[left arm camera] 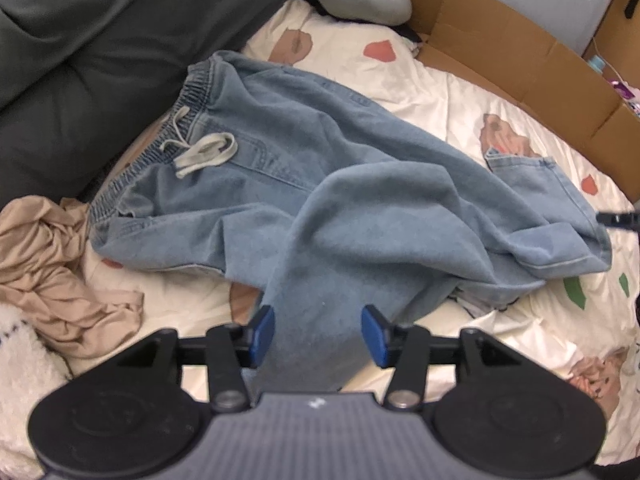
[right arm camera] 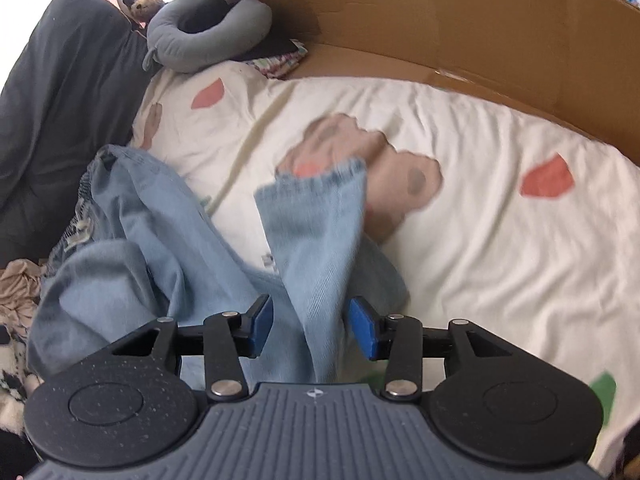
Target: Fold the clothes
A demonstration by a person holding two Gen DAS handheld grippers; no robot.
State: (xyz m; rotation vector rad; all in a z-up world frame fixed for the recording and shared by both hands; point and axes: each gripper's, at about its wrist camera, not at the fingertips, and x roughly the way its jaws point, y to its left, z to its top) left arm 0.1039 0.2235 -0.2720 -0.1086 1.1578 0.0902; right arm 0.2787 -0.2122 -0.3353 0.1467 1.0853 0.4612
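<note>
Pale blue denim: the jeans (left arm camera: 320,168) lie spread across the white patterned duvet (left arm camera: 500,128), elastic waistband and cream drawstring (left arm camera: 200,152) toward the dark grey sofa cushions (left arm camera: 80,60).

Garment state: not folded. One leg runs rumpled toward the right, its hem near the duvet's right side; the other leg rises from the bed toward the left gripper (left arm camera: 318,334). No clean crease or stacked layer visible anywhere.

Left gripper: blue pads set well apart, denim filling the gap between them. Whether the pads actually pinch the cloth cannot be told from this view; the leg appears lifted, which suggests some hold.

Right gripper (right arm camera: 310,328): pads likewise spread, a strip of denim with a frayed hem (right arm camera: 320,176) standing up between them. Edge is motion-blurred. Grip not confirmed either.

Judgement: early stage. Legs are being gathered or straightened; aligning leg on leg, then folding lengthwise toward the waistband, all remain.

Surroundings: a crumpled beige garment (left arm camera: 60,264) waits at the left edge of the duvet, unfolded. A grey neck pillow (right arm camera: 208,28) sits at the far end, a cardboard panel (right arm camera: 440,20) along the right side.
</note>
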